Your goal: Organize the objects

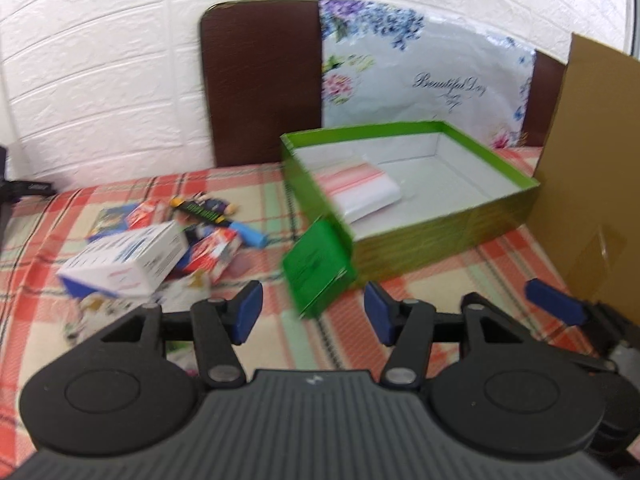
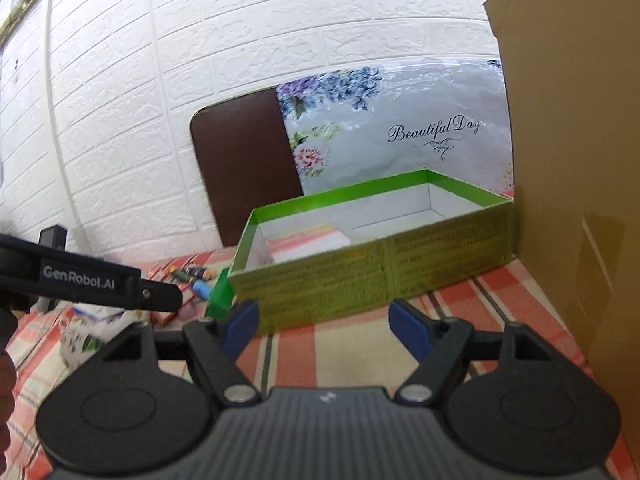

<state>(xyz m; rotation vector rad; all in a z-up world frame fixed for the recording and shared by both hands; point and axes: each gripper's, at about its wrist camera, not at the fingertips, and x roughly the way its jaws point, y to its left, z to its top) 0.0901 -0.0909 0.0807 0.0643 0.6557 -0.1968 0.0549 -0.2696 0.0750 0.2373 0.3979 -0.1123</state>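
Note:
An open green box (image 1: pixel 420 240) stands on the plaid cloth with clear zip bags (image 1: pixel 360 188) lying inside it. A small green carton (image 1: pixel 318 270) leans tilted against its near left corner. My left gripper (image 1: pixel 314 312) is open, and the carton's lower corner sits just ahead of the gap, touching neither pad. To the left lies a pile: a white-and-blue carton (image 1: pixel 128 260), a red-and-white pack (image 1: pixel 212 252), a blue tube (image 1: pixel 252 236). My right gripper (image 2: pixel 324 328) is open and empty, facing the green box (image 2: pixel 360 276). The small green carton (image 2: pixel 220 296) shows at its left.
A tall cardboard box (image 1: pixel 592 160) stands close on the right, touching the green box's end. A brown board (image 1: pixel 264 80) and a floral bag (image 1: pixel 420 76) lean on the white brick wall behind. The left gripper's black body (image 2: pixel 80 276) crosses the right wrist view.

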